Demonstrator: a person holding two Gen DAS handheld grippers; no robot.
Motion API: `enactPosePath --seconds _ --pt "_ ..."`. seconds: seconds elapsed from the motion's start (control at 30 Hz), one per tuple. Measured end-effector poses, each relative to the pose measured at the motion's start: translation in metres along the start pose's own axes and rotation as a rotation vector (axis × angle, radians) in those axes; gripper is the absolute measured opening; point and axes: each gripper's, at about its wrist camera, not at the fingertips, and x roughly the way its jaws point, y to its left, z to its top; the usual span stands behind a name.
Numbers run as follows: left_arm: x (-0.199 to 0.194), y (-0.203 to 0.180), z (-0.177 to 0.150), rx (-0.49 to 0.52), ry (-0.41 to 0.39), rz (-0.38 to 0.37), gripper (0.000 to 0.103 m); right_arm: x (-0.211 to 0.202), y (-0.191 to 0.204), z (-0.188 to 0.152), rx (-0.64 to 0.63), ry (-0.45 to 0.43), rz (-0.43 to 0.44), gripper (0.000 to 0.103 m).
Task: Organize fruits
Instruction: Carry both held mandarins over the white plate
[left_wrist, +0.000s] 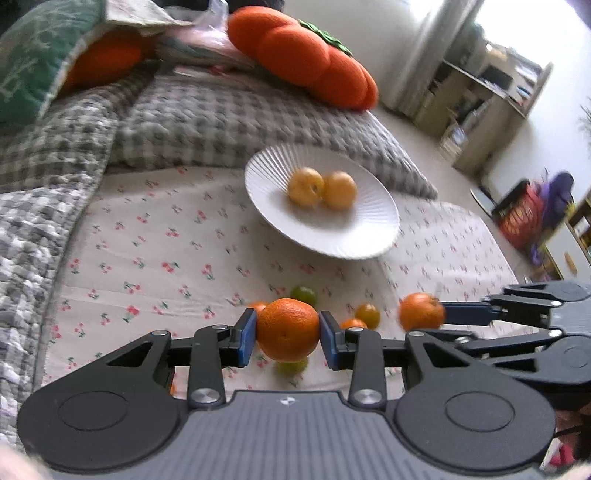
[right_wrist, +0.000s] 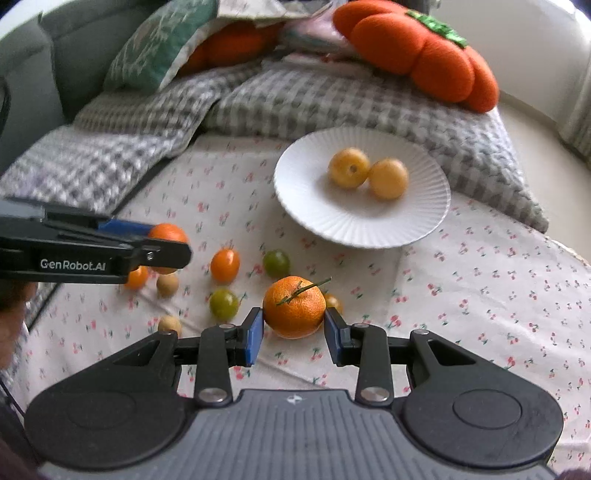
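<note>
My left gripper (left_wrist: 288, 328) is shut on an orange tangerine (left_wrist: 286, 334), held just above the cherry-print sheet (left_wrist: 155, 258). From the right wrist view the left gripper (right_wrist: 166, 245) reaches in from the left edge with that fruit (right_wrist: 168, 232). My right gripper (right_wrist: 294, 330) is shut on a tangerine with a green stem (right_wrist: 294, 306); the other view shows the right gripper (left_wrist: 424, 314) at the right, holding it (left_wrist: 421, 311). Beyond both stands a white ribbed plate (right_wrist: 369, 229) with two yellow fruits (right_wrist: 349, 168) (right_wrist: 388, 178) in it.
Several small loose fruits lie on the sheet under the grippers: an orange one (right_wrist: 225, 264), two green ones (right_wrist: 276, 263) (right_wrist: 224, 303) and tan ones (right_wrist: 167, 284). A checked blanket (right_wrist: 295, 96), a pumpkin cushion (right_wrist: 424, 51) and a green pillow (right_wrist: 159, 40) lie behind the plate.
</note>
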Motion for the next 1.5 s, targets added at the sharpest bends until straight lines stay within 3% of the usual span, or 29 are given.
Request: enactPosePath --seconds 0.2,0.53,1.0,1.3,1.5 --pt "-0.003 0.003 0.005 -0.043 -0.048 0.018 0.029 -0.011 -0.022 0.010 0.063 -0.052 -0.019 0.032" --pt "0.005 -0.013 0.022 -0.067 -0.082 -0.022 0.029 -0.003 -0.037 0.017 0.088 -0.061 -0.053 0.032" --pt "0.045 -0.042 0.055 -0.051 -0.067 -0.017 0.029 0.021 -0.048 0.029 0.061 -0.078 -0.038 0.032" --pt "0.083 -0.046 0.076 -0.026 -0.035 0.004 0.029 0.038 -0.070 0.041 0.090 -0.090 -0.068 0.032" --pt "0.098 -0.041 0.086 -0.018 -0.022 0.025 0.029 0.049 -0.071 0.046 0.041 -0.092 -0.069 0.032"
